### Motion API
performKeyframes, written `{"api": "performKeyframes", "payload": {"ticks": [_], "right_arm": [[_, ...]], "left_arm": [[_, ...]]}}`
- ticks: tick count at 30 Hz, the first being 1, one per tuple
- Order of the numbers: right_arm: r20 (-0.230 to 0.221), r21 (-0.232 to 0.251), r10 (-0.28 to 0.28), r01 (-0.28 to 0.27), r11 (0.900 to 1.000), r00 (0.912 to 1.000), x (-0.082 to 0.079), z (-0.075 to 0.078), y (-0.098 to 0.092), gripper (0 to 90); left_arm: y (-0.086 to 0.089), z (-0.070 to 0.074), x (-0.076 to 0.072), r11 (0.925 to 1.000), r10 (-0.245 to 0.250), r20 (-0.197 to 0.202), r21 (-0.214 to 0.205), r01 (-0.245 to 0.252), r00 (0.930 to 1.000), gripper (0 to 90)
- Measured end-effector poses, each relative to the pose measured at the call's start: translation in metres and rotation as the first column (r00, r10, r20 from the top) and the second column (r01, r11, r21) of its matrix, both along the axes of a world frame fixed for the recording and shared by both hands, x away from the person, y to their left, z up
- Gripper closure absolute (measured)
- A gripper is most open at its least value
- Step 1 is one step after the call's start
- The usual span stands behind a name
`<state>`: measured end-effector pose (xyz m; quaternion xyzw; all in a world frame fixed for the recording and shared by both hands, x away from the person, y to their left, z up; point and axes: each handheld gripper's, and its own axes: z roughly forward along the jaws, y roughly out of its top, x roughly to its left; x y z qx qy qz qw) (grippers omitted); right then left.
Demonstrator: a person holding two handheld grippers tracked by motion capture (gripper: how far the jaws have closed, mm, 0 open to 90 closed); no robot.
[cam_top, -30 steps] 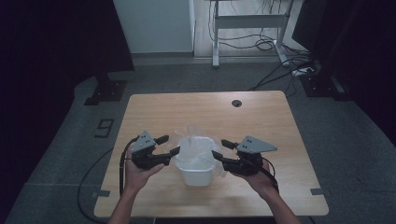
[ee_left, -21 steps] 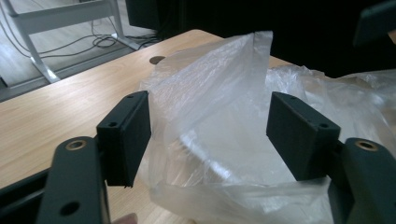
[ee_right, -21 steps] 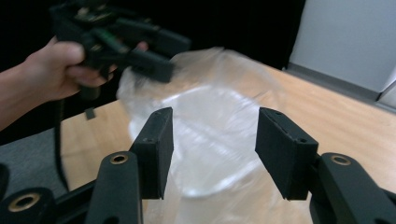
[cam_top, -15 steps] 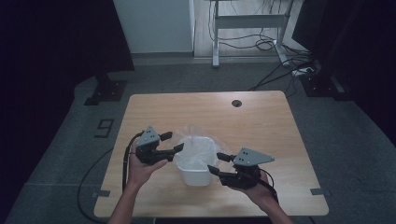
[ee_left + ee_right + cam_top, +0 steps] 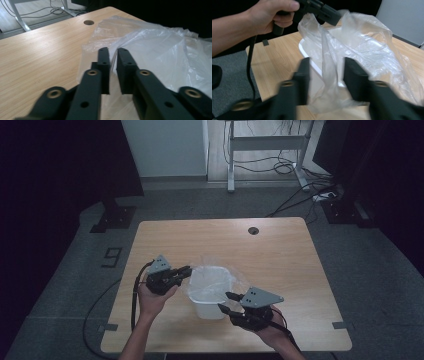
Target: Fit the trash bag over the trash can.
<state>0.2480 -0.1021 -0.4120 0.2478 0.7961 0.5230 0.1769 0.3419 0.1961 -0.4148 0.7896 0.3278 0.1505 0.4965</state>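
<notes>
wooden table (image 5: 280,250) in a dim room, with grey floor all round it and a small round hole (image 5: 253,230) near its far edge.

the left gripper (image 5: 184,272) has just been closing, and its jaws are now almost pressed together. a thin fold of the clear plastic bag (image 5: 160,45) sits between them, so it looks like it is pinching the bag's edge. this is probably to keep that side of the bag held up and steady. just past its tips is the white bin (image 5: 210,292), with the bag puffed up inside it and spilling over the rim.

the left hand (image 5: 151,299) holds its gripper from below, palm up, with the forearm coming in from the near edge of the table. the gripper points level, toward the bin.

the right gripper (image 5: 325,75) has also just been closing, but its jaws are still spread apart. a hanging strip of the bag is between them, and the pads do not look like they press it yet. i think it wants to grab this side too, so both sides can be pulled over the bin's rim.

the right hand (image 5: 270,329) sits low at the near side of the bin, its gripper aimed up and across at the bag. beyond its tips the left gripper is seen gripping the bag's far side.
</notes>
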Motion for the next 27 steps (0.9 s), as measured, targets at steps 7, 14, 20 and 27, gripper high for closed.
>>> {"api": "performKeyframes", "payload": {"ticks": [7, 14, 20, 27], "right_arm": [[0.052, 0.013, 0.050, -0.051, 0.9986, 0.9974, -0.012, -0.006, 0.004, 87.9], [0.045, 0.039, 0.095, -0.097, 0.9945, 0.9945, -0.022, -0.018, 0.003, 88.2], [0.039, 0.054, 0.095, -0.097, 0.9939, 0.9947, -0.020, -0.024, 0.001, 88.8], [0.033, 0.058, 0.119, -0.121, 0.9910, 0.9924, -0.019, -0.031, 0.000, 89.0]], "left_arm": [[0.007, 0.002, 0.000, 0.9977, 0.042, 0.008, -0.053, -0.042, 0.9991, 89.0], [0.016, -0.005, 0.000, 0.9935, 0.061, -0.025, -0.095, -0.063, 0.9978, 89.0], [0.020, -0.009, 0.000, 0.9900, 0.074, -0.038, -0.117, -0.078, 0.9965, 89.2], [0.023, -0.013, -0.001, 0.9873, 0.074, -0.047, -0.137, -0.080, 0.9961, 89.8]]}}
